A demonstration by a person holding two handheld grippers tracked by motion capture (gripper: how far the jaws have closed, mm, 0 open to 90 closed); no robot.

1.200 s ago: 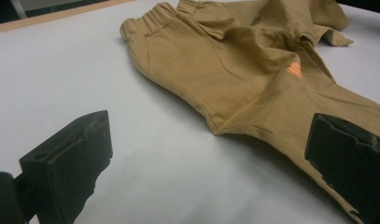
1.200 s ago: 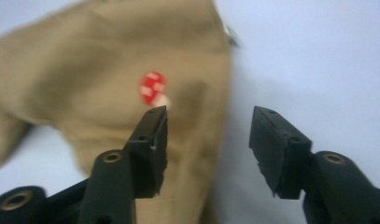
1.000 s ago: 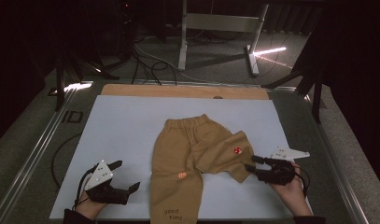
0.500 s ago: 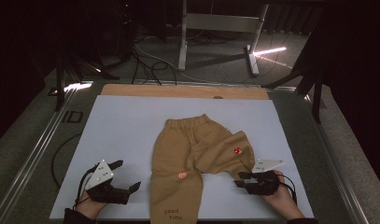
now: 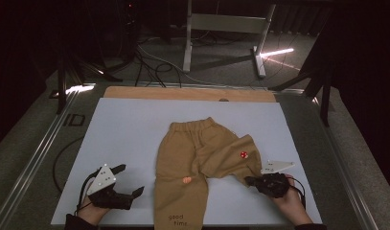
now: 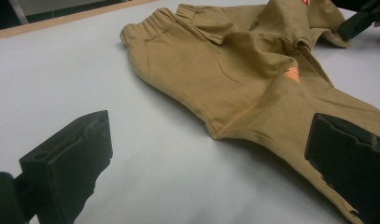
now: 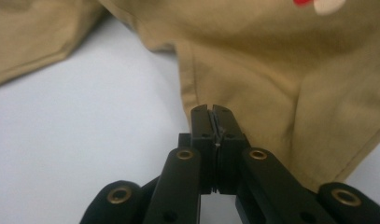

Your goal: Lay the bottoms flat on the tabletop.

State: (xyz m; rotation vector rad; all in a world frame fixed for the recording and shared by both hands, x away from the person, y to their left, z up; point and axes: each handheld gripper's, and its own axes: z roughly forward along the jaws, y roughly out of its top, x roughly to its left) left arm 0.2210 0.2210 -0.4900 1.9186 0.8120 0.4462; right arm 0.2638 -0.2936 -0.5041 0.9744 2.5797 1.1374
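Observation:
Tan child's trousers [image 5: 202,158] lie flat on the white mat [image 5: 135,124], waistband toward the far side, with the right leg folded up and over. My right gripper [image 5: 250,181] sits low at that folded leg's hem [image 7: 281,70]. Its jaws have just been closing and now stand shut [image 7: 211,109] on the edge of the cloth. My left gripper [image 5: 130,179] rests on the mat just left of the long straight leg, open, with bare mat between its jaws [image 6: 206,154]. The trousers [image 6: 234,70] lie ahead of it, and the right gripper [image 6: 360,23] shows at the far corner.
A wooden strip [image 5: 183,93] borders the mat's far edge. Metal rails [image 5: 34,158] run along the table's sides. A metal stand [image 5: 221,24] and cables stand on the dark floor beyond. Bare mat spreads left and far of the trousers.
My right gripper has moved down and inward to the folded leg's hem, and its jaws have gone from open to shut. The left gripper has stayed put.

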